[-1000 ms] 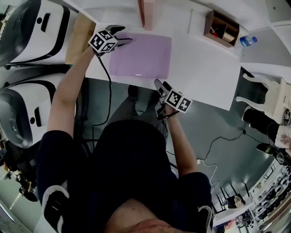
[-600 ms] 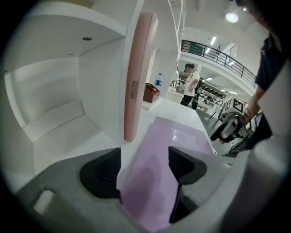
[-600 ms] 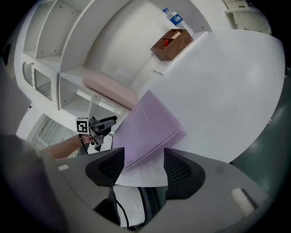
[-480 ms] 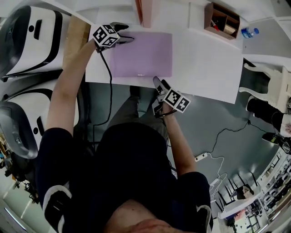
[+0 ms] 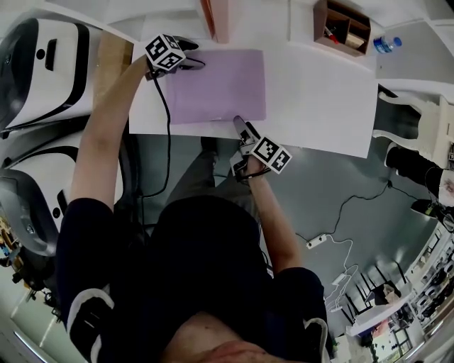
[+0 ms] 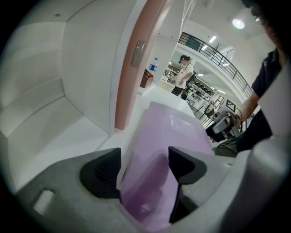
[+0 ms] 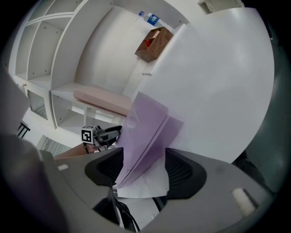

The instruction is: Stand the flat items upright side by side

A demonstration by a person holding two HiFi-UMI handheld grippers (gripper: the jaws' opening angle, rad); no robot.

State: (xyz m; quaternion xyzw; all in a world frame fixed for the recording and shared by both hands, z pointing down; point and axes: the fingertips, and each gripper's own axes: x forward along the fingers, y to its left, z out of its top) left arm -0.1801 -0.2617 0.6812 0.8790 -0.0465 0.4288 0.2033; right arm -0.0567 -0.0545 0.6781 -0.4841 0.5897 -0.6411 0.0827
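Containers first: wooden box (image 5: 343, 25) at the back right of the bench (image 5: 319, 99), open top, split into compartments. Something red plus a few small bits inside, too small to identify. Water bottle (image 5: 386, 45) lies just beyond it, off the bench top.

Task items: purple folder (image 5: 220, 85) lies flat on the bench, near edge close to the bench's front edge. Pink folder (image 5: 215, 18) is already upright at the back, just past the purple one's far edge, against a white panel.

Left tool (image 5: 193, 55): at the purple folder's far left corner, angled down. Jaws wide, with the folder's corner between them. Pads don't look clamped on it, so no grip.

Right tool (image 5: 241, 127): at the folder's near edge, towards the right corner, pointing in from the bench's front edge and tilted down. Jaws have just been opening and are now wide. The folder edge and a white sheet under it sit between the pads, not pinched. From this side the folder cover looks slightly raised along a fold.

Arms: left arm stretched out nearly straight along the bench's left side. Right arm bent, elbow back by the body, hand just off the front edge.
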